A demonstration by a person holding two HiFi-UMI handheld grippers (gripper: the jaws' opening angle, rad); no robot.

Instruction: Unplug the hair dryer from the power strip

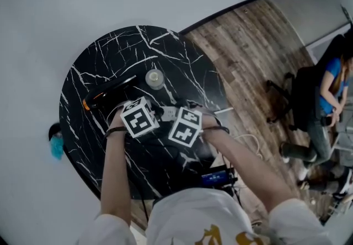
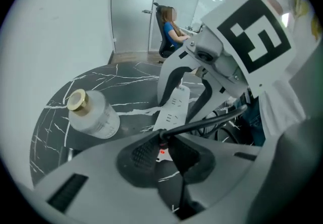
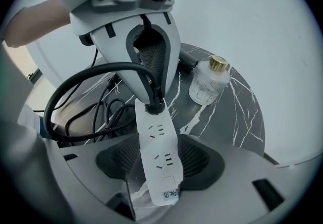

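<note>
A round black marble table with white veins [image 1: 105, 56] is seen from above. Near its middle, a white oblong plastic power strip [image 3: 157, 142] runs lengthwise between the jaws of the right gripper [image 3: 159, 162], which are set wide and press its two long sides. At the strip's far end the left gripper [image 2: 162, 146] pinches the black plug [image 3: 154, 105] (still seated in its socket). The plug's black cord [image 3: 86, 79] loops away. The black hair dryer with an orange end [image 1: 107, 92] lies beyond the left gripper, near a clear gold-capped bottle [image 3: 208, 82].
</note>
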